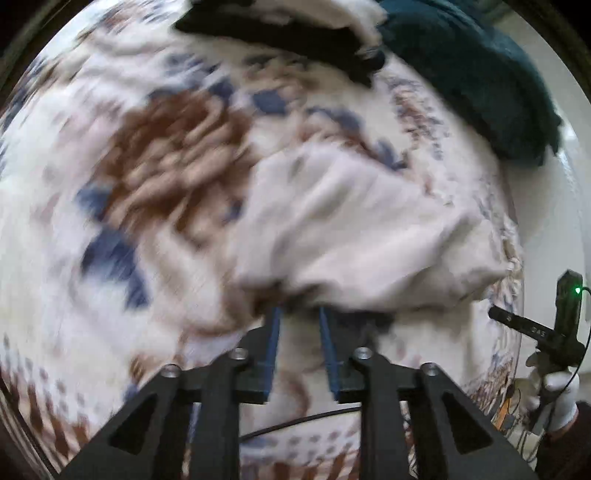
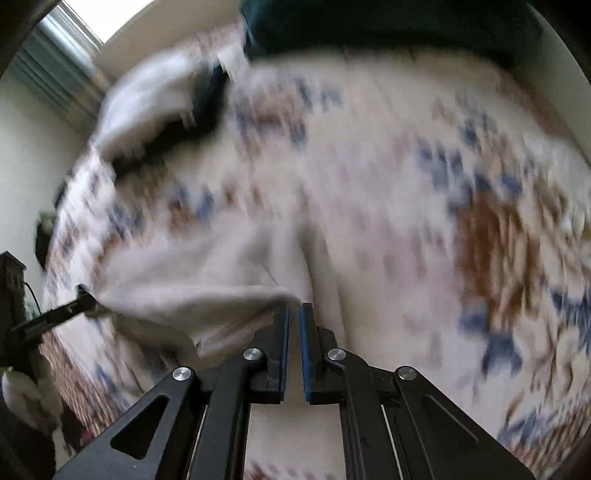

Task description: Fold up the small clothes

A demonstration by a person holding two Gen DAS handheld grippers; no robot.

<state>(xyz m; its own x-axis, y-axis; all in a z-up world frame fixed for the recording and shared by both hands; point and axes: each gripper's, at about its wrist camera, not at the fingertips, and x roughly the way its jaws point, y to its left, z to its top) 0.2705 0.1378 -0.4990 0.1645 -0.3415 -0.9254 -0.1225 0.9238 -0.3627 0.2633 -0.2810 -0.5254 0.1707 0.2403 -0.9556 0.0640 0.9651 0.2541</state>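
Note:
A small cream-white garment (image 1: 369, 229) hangs between my two grippers above a patterned bedspread (image 1: 155, 170). My left gripper (image 1: 300, 312) has its blue-padded jaws a little apart, with the garment's edge draped over the tips. In the right wrist view the same garment (image 2: 192, 273) stretches to the left. My right gripper (image 2: 294, 308) is nearly closed, pinching the garment's corner at its tips. The left gripper shows at the left edge of the right wrist view (image 2: 79, 295), holding the garment's far end. Both views are motion-blurred.
A dark teal blanket (image 1: 472, 70) lies at the bed's far side, with a black and white pile of clothes (image 1: 288, 29) beside it. The right gripper's handle and a gloved hand (image 1: 554, 384) show at the right edge. A window (image 2: 70, 40) is at upper left.

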